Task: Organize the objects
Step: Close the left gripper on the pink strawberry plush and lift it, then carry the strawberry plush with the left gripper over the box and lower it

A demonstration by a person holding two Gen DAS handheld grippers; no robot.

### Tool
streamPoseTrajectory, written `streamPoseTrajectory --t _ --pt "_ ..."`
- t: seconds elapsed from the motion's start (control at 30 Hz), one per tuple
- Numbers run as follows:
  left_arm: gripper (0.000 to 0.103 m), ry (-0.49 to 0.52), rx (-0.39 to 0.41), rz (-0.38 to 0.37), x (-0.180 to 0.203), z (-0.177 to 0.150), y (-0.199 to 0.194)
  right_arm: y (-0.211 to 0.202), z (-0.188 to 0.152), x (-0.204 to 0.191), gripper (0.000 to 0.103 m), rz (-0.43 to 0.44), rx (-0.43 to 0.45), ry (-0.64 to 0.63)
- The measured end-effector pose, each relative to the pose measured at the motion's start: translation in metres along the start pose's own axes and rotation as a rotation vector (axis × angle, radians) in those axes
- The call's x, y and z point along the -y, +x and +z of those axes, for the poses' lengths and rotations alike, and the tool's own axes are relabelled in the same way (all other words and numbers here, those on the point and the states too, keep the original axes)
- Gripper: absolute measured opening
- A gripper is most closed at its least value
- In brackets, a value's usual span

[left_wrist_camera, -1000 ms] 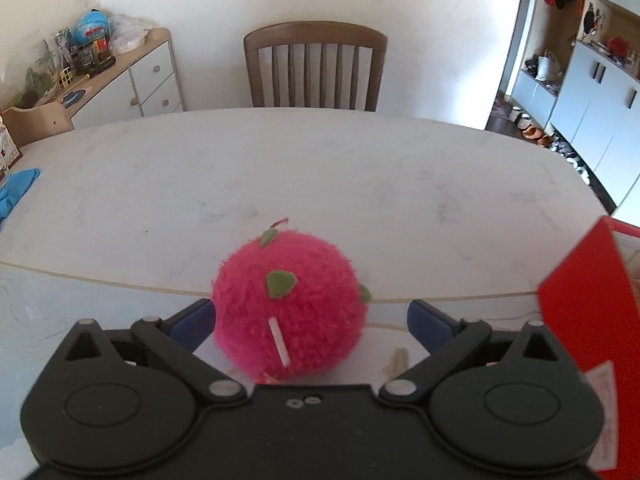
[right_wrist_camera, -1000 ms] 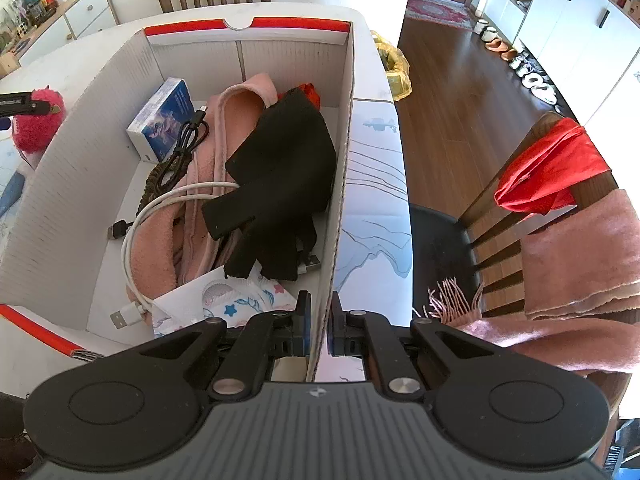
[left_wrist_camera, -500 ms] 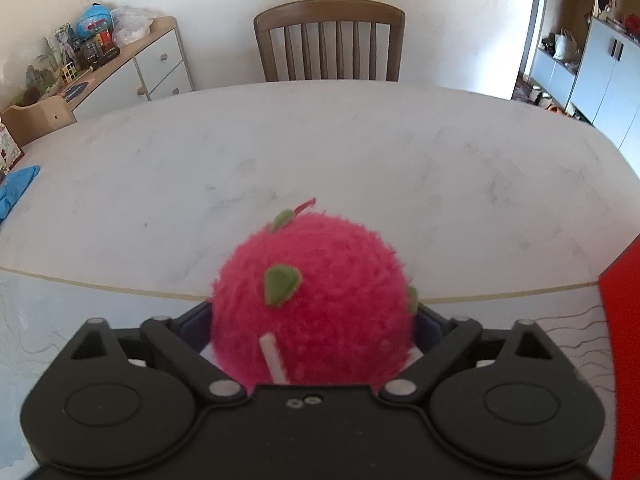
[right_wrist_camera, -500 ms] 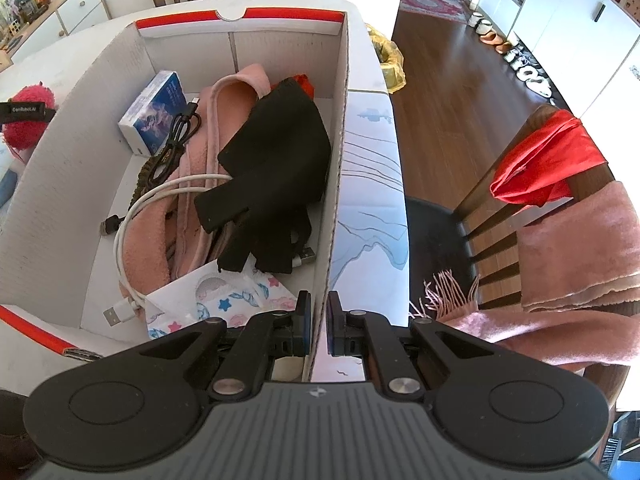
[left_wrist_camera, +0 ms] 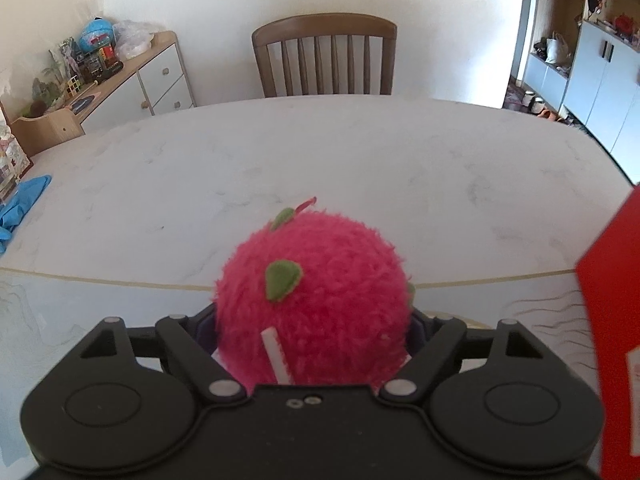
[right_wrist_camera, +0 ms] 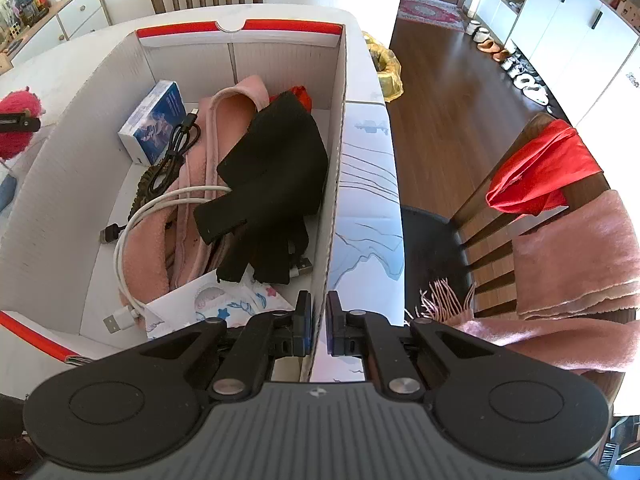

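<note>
— Where's the plush ball (left_wrist_camera: 314,300)?
— Squeezed between the left gripper (left_wrist_camera: 314,326) fingers, above the table (left_wrist_camera: 360,168), left of the box (right_wrist_camera: 334,184).
— And the right gripper (right_wrist_camera: 318,322)?
— Pinching the box's right wall.

Blue-and-white rectangular box (right_wrist_camera: 154,122), at about 10 o'clock inside the white cardboard carton (right_wrist_camera: 334,184): printing on its face, too small and blurred to read.
White paper packet with blue and pink star prints (right_wrist_camera: 224,306), at about 6 o'clock in the carton: pictures only, no letters legible.
Red cardboard flap (left_wrist_camera: 612,300), at 3 o'clock in the left wrist view: a pale label (left_wrist_camera: 634,396) near its lower edge, print unreadable.
Readable words or numbers: none.
</note>
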State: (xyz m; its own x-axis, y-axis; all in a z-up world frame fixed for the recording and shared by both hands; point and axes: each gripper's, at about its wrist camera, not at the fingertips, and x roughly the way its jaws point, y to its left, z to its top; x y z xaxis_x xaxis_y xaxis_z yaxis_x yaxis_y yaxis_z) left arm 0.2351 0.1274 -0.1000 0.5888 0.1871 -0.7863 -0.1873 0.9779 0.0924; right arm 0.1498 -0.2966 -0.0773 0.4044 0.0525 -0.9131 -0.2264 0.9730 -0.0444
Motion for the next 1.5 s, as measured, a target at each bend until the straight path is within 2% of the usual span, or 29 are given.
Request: streamPoseTrajectory --t 0.17,0.43,0.73,1.17,1.5 --pt "0.082 0.022 0.026 -0.049 0.009 0.0 -0.036 -0.007 0.002 0.0 0.006 0.009 0.025 -0.004" --pt "0.082 0.107 0.064 -0.21 0.043 -0.004 -0.104 -0.018 0.002 0.002 0.007 0.021 0.043 -0.004" --pt "0.082 0.196 0.078 -0.379 0.092 -0.008 -0.157 -0.032 -0.001 0.005 0.006 0.041 0.073 -0.004" --pt "0.082 0.357 0.012 -0.519 0.183 -0.026 -0.16 -0.039 -0.008 0.011 0.006 0.07 0.085 0.002" --pt "0.082 0.465 -0.038 -0.512 0.239 -0.041 -0.138 -0.039 -0.012 0.013 0.006 0.087 0.09 0.015"
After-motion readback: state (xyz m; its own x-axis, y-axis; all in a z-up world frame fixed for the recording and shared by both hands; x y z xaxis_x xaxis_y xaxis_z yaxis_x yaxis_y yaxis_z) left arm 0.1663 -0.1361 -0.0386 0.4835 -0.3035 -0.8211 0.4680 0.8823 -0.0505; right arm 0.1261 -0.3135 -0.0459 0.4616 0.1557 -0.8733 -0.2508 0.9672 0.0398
